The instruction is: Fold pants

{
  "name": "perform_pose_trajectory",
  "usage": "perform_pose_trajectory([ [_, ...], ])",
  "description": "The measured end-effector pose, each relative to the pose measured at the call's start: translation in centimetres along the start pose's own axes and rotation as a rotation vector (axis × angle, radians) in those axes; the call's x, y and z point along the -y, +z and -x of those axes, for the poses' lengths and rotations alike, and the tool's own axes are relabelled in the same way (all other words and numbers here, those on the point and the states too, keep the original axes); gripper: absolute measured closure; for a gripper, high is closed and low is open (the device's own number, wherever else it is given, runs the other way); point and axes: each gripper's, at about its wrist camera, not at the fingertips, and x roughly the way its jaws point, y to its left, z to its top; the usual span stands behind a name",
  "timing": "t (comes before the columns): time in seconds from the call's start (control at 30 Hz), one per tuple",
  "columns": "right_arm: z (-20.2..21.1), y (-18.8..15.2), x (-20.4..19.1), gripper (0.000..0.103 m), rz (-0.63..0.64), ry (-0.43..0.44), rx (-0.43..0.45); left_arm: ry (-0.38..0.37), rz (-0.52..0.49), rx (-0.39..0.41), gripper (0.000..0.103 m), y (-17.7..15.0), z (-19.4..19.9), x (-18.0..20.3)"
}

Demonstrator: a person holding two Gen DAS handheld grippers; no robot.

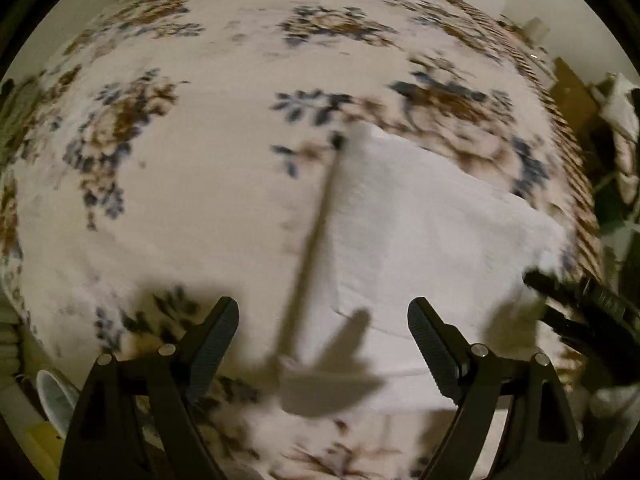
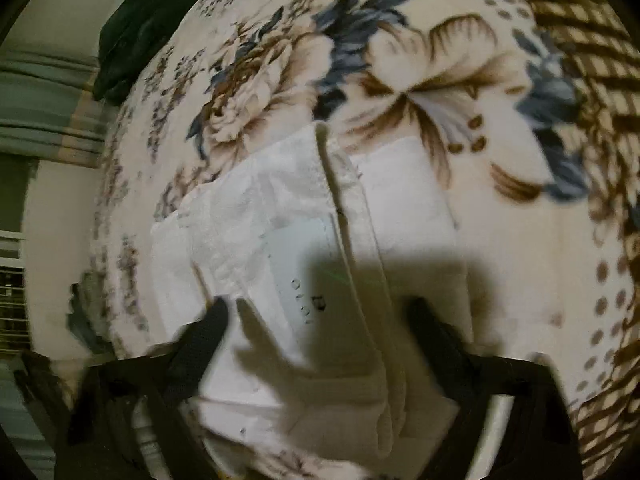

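The white pants (image 2: 304, 240) lie folded into a compact bundle on the bed, directly ahead of and beneath the right hand-held gripper (image 2: 320, 332), whose jaws stand wide apart and grasp nothing. The bundle's long axis runs away from that gripper, along a raised seam, with a printed label facing up. In the left wrist view the pants (image 1: 432, 232) sit ahead and to the right of the left hand-held gripper (image 1: 324, 340), also released and empty. Judgement: the right arm is nearer, and the next fold would run across that long axis. The floral blanket (image 1: 200, 200) covers the bed. Room dim; a dark garment (image 2: 136, 36) lies at the far edge; both views motion-blurred
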Motion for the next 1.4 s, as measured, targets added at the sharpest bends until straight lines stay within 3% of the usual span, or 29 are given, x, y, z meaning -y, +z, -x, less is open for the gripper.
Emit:
perform_pose_trajectory([
  [0.03,0.1,-0.1,-0.1,0.068,0.004,0.002,0.008,0.02,0.008,0.006,0.017,0.2,-0.3,-0.2],
  [0.07,0.3,-0.3,-0.4,0.076,0.007,0.011,0.017,0.024,0.017,0.004,0.017,0.4,-0.4,-0.5],
  [0.17,2.2,-1.2,-1.7,0.087,0.075,-0.036,0.075,0.001,0.051,-0.013,0.017,0.9,-0.8,-1.1],
  [0.33,6.9,-1.8,-0.7,0.088,0.037,-0.071,0.149,-0.061,0.056,0.003,0.017,2.0,0.4,-0.7],
  [0.53,11.5,-1.9,5.0,0.089,-0.053,-0.128,0.175,-0.142,0.068,-0.027,0.017,3.2,-0.3,0.9],
  [0.83,11.6,-0.4,11.0,0.089,-0.122,-0.239,0.167,-0.229,-0.009,-0.112,0.017,3.7,-3.5,5.2],
  [0.9,9.3,0.1,12.4,0.087,-0.129,-0.265,0.104,-0.247,-0.04,-0.129,0.017,3.6,-4.3,6.1],
  [0.97,6.5,0.6,14.2,0.068,-0.184,-0.244,0.034,-0.225,-0.064,-0.14,0.017,3.5,-5.0,6.5],
  [1.0,5.6,0.9,14.9,0.064,-0.214,-0.228,0.01,-0.22,-0.068,-0.145,0.017,3.5,-5.2,6.5],
  [1.1,6.4,1.2,15.7,0.054,-0.298,-0.159,-0.006,-0.225,-0.052,-0.173,0.017,3.7,-5.3,5.8],
  [1.17,8.1,0.4,16.2,0.033,-0.351,-0.088,0.011,-0.236,-0.041,-0.168,0.017,3.8,-4.4,5.3],
  [1.3,9.6,-3.2,17.8,0.032,-0.503,0.03,-0.014,-0.281,-0.036,-0.156,0.017,2.8,-2.6,4.6],
  [1.4,8.5,-5.8,18.7,0.032,-0.601,0.121,-0.075,-0.25,-0.102,-0.188,0.017,0.6,-3.0,5.1],
])
